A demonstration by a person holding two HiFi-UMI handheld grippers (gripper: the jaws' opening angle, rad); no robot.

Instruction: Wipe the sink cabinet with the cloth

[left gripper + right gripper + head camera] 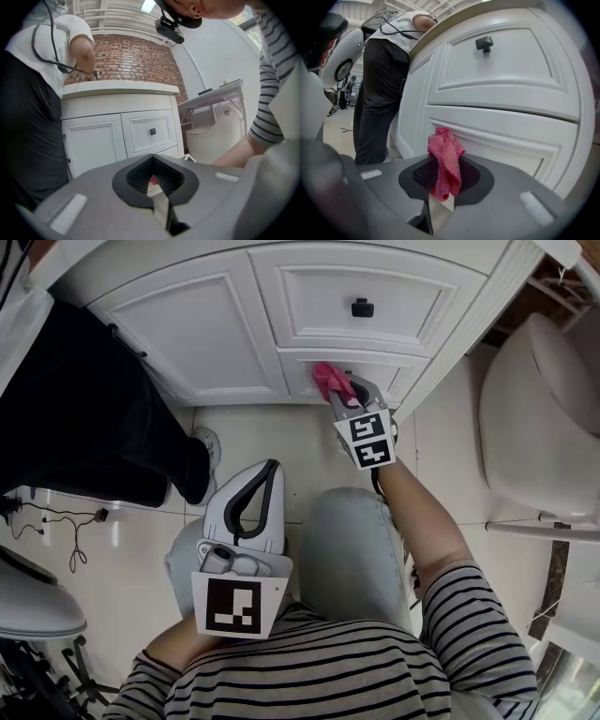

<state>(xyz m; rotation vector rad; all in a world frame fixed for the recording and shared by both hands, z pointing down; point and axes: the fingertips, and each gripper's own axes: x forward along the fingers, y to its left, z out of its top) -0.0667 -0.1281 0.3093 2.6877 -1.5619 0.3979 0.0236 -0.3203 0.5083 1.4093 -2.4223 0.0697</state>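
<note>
Clamped in the right gripper, jaws closed tight on the pink cloth, bunched end left sticking out forward so as to meet the paint first. Set against the lower drawer of the sink cabinet, below the 1 black knob, seemingly touching. Left gripper held back, jaws together on nothing, probably to stay out of the wiping path.

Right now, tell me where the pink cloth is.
In the head view the pink cloth sits right of centre, pinched in the right gripper at the lower drawer of the white sink cabinet, below the black knob.
</note>
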